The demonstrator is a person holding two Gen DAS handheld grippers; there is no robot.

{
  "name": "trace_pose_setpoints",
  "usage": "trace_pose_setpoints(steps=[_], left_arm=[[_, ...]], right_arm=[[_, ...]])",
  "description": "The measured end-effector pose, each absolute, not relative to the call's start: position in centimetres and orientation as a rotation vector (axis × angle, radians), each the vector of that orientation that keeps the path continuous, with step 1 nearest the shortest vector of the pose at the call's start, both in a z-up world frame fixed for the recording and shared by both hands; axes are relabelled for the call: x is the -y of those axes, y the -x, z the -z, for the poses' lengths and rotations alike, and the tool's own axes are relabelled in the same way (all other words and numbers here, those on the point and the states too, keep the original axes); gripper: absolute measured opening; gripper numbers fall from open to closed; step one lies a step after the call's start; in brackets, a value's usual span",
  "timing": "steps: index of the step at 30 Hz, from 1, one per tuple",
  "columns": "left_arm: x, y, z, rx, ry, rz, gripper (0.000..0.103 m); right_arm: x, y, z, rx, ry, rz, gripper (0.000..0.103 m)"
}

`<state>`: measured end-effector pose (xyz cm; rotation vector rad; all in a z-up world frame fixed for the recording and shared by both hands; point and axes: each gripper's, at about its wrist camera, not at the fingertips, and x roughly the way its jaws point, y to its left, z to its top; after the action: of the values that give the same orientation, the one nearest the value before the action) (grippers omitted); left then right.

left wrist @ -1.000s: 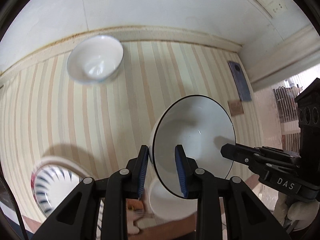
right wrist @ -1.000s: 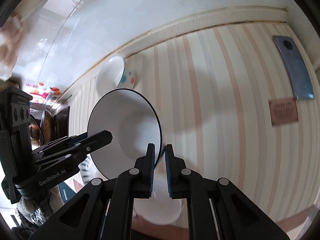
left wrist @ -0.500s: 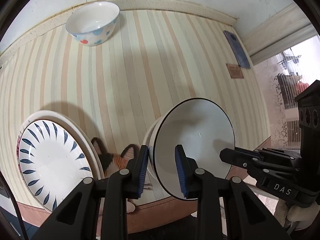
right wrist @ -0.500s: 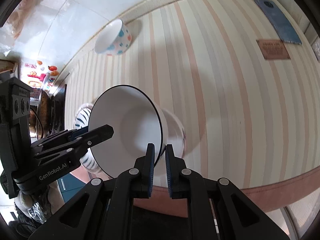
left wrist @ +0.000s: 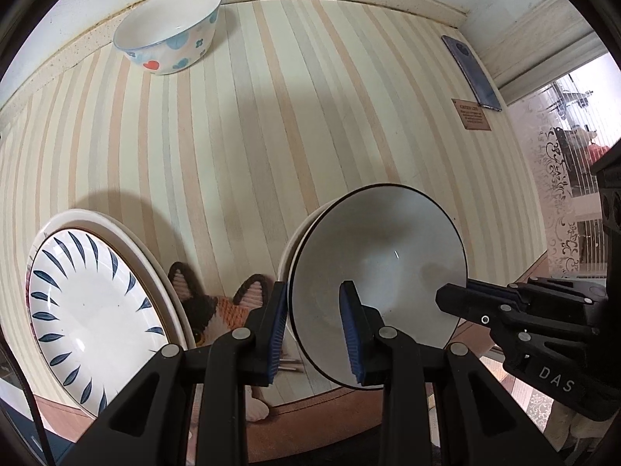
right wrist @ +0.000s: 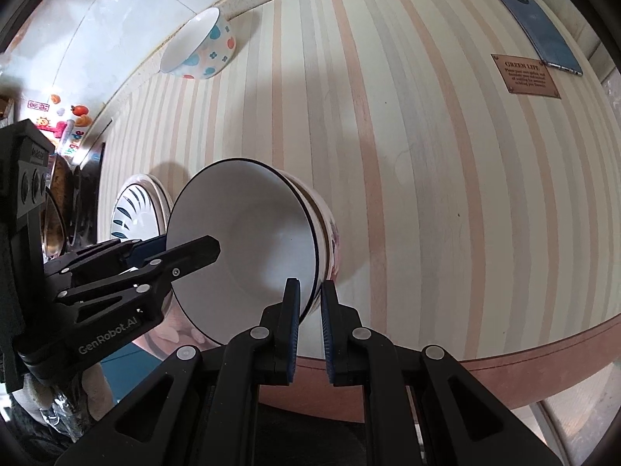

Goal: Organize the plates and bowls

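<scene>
Plates lie stacked at the near left of the striped table: a white one with dark blue dashes sits on a plain white one, and the stack overhangs a cat-shaped mat that lies between it and your bowls. Far left, by the back ledge, a dotted bowl stands upright, well apart from everything else.

Your left gripper is closed on the near left rim of the black-rimmed bowl, one blue pad inside the rim and one outside. That bowl is tilted, its opening turned toward the near side, and it is nested in a second bowl with a gold band and flower print, whose rim shows just behind it. Whether the pair rests on the table or hangs just over it, you cannot tell from these views; it sits near the front edge, right of the plates.

Your right gripper pinches the rim on the bowl's right side, fingers almost together with only the wall between them. In the left view its black fingers reach in over the rim from the right.

Far right, a phone lies flat near the corner, with a small brown plaque just beside it.
</scene>
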<state>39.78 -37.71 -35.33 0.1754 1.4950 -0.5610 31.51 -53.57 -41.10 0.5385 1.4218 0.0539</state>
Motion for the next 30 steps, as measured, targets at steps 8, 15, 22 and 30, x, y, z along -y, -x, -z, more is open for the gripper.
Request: trace_pose_setpoints(steps=[8, 15, 22, 30], left_arm=[[37.4, -40.1, 34.9, -1.497, -0.152, 0.546, 0.025], [34.8, -43.3, 29.6, -1.376, -0.081, 0.501, 0.026], [31.8, -53.4, 29.3, -1.351, -0.030, 0.346, 0.026], [29.6, -63.8, 34.2, -1.420, 0.043, 0.261, 0.026]], right_arm=[[53.6, -32.4, 41.7, -1.462, -0.559, -0.066, 0.013], [55.3, -33.4, 39.0, -1.438, -0.614, -0.107, 0.013], [56.5, -40.6, 34.5, -1.316, -0.654, -0.156, 0.045], [54.4, -54.0, 35.7, -1.268, -0.599, -0.168, 0.046]])
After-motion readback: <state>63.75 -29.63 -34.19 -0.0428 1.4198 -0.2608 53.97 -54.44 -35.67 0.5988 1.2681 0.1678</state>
